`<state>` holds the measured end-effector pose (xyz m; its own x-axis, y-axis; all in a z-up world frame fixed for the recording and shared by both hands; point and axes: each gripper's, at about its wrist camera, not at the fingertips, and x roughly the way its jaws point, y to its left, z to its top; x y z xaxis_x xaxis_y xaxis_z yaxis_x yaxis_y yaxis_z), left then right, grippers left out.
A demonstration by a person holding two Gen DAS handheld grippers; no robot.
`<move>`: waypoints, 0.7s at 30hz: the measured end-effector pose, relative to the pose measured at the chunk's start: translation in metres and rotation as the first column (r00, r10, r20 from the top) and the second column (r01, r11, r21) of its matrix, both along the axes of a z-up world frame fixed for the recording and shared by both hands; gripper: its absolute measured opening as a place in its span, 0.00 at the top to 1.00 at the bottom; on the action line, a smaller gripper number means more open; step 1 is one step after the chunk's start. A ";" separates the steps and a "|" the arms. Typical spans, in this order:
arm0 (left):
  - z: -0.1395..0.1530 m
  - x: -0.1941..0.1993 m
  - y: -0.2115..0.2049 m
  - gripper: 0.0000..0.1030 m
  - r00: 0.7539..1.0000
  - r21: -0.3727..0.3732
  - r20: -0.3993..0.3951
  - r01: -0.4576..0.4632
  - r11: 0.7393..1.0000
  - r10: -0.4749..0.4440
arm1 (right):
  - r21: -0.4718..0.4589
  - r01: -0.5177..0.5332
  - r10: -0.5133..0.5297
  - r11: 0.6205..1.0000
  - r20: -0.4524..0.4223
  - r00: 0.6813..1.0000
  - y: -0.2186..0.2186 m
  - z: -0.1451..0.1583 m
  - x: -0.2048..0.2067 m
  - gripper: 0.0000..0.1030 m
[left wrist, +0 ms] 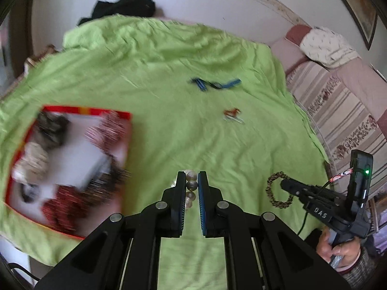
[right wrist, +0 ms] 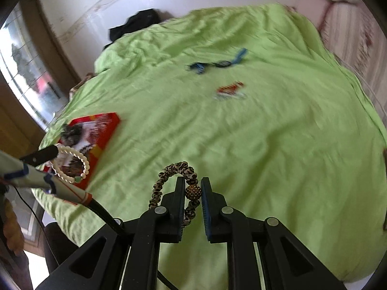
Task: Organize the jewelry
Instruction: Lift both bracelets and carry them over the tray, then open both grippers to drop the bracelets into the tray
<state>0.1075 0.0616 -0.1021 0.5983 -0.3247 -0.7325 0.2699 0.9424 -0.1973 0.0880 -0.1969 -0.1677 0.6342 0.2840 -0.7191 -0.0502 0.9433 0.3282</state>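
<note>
My left gripper (left wrist: 191, 176) is shut on a bracelet of pale round beads (left wrist: 191, 185). In the right wrist view the same pale bead bracelet (right wrist: 72, 166) hangs as a loop from the left gripper (right wrist: 55, 151), above the red box (right wrist: 106, 130). My right gripper (right wrist: 192, 180) is shut on a leopard-print fabric bracelet (right wrist: 167, 171), pinching its gold studded bead (right wrist: 193, 192). The left wrist view shows that right gripper (left wrist: 283, 184) at the right, with the leopard-print bracelet (left wrist: 272, 188) looped off its tip. The red box (left wrist: 72, 111) lies open on the green bedspread (left wrist: 169, 133), with several blurred pieces inside.
A blue strap-like item (left wrist: 215, 84) and a small red and white piece (left wrist: 233, 115) lie farther out on the bedspread. Black cloth (left wrist: 125, 6) sits at the far edge by the white wall. A striped sofa (left wrist: 338, 101) stands at the right. A hand (left wrist: 338, 249) grips the right tool.
</note>
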 end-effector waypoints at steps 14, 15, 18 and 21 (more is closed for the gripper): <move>-0.047 0.070 0.162 0.91 0.947 -0.013 -0.129 -0.297 0.955 0.293 | -0.042 -0.283 0.286 0.958 0.060 0.956 0.171 0.050 0.076 0.86; -0.054 0.074 0.171 0.91 0.942 -0.035 -0.152 -0.309 0.950 0.301 | -0.030 -0.307 0.308 0.951 0.057 0.950 0.188 0.051 0.086 0.86; -0.074 0.087 0.190 0.91 0.919 -0.050 -0.203 -0.354 0.934 0.338 | 0.011 -0.355 0.355 0.935 0.027 0.935 0.228 0.044 0.114 0.86; -0.083 0.088 0.198 0.91 0.909 -0.028 -0.206 -0.376 0.926 0.363 | 0.057 -0.387 0.389 0.920 -0.026 0.921 0.262 0.026 0.136 0.86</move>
